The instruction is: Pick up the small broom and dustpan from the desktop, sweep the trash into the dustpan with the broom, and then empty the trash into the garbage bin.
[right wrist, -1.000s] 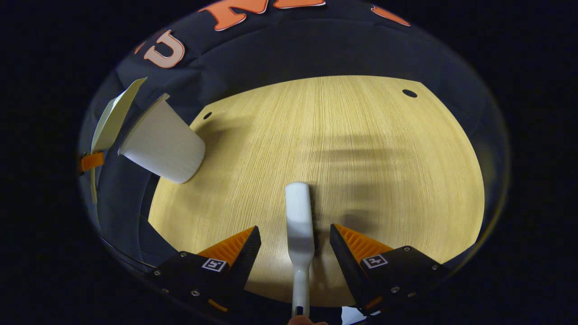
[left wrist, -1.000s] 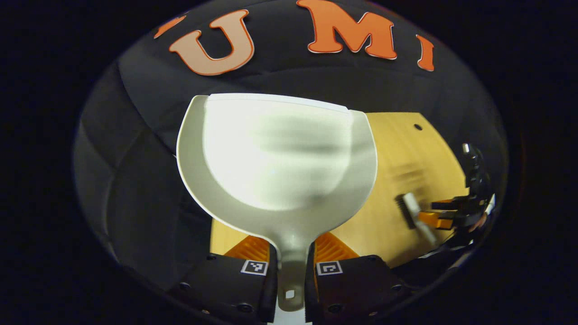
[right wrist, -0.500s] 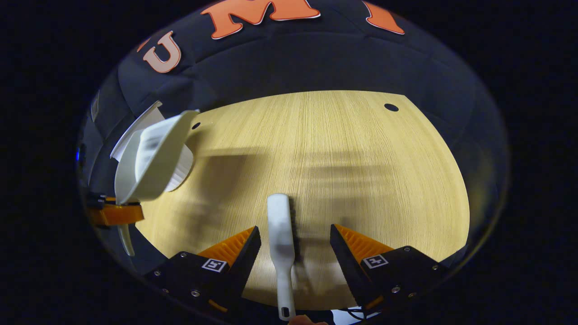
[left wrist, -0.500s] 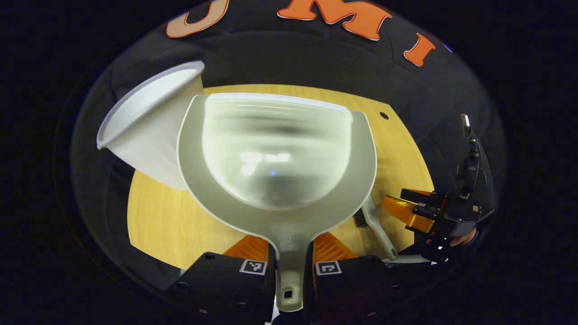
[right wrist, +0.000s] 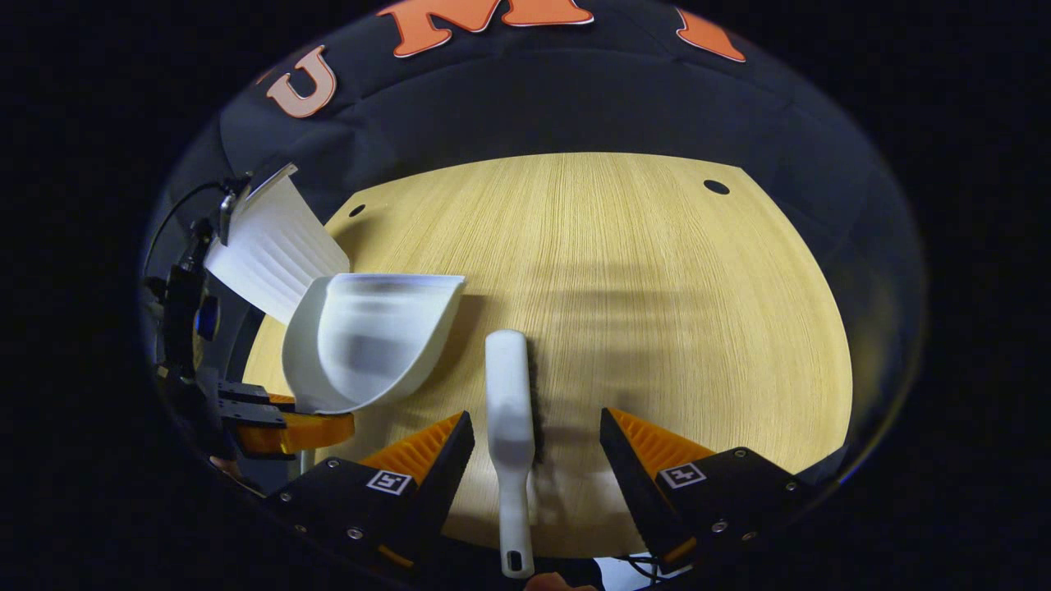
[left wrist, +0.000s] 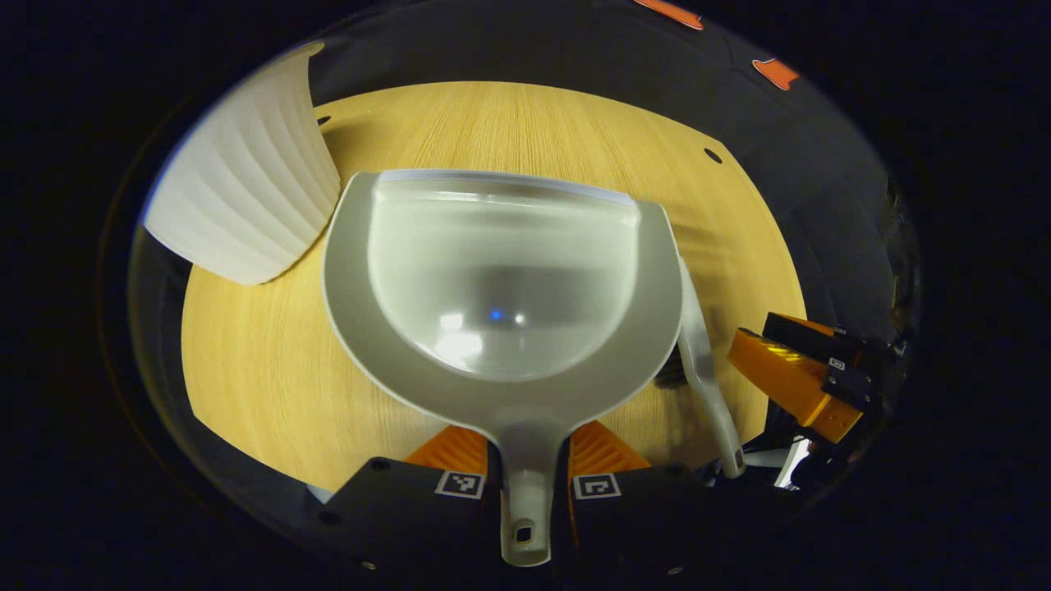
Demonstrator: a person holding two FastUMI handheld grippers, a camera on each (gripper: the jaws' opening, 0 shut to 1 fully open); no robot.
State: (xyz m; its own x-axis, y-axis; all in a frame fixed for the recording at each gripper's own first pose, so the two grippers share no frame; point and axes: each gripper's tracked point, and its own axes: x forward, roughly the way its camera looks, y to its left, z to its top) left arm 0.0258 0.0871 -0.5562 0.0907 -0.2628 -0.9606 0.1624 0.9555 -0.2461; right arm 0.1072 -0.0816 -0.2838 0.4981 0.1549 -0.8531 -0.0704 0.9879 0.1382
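A white dustpan (left wrist: 501,279) hangs low over the wooden table (left wrist: 271,377), its mouth pointing away from me. My left gripper (left wrist: 525,447) is shut on its handle, and the scoop holds nothing. In the right gripper view the dustpan (right wrist: 369,336) sits just left of the white broom (right wrist: 509,402). The broom lies on the table between the wide-apart fingers of my right gripper (right wrist: 536,435), which is open and not touching it. In the left gripper view the broom (left wrist: 702,361) lies along the pan's right rim, with the right gripper (left wrist: 800,377) beyond it.
A white ribbed garbage bin (left wrist: 246,189) stands at the table's far left corner, close to the pan's left rim; it shows behind the pan as the bin (right wrist: 267,246). The left gripper (right wrist: 287,427) is at the table's left edge. Black cloth walls surround the table (right wrist: 657,287).
The left gripper has swung the dustpan from off the table's left side, past the bin, back over the table beside the broom. The right gripper stays open around the broom.
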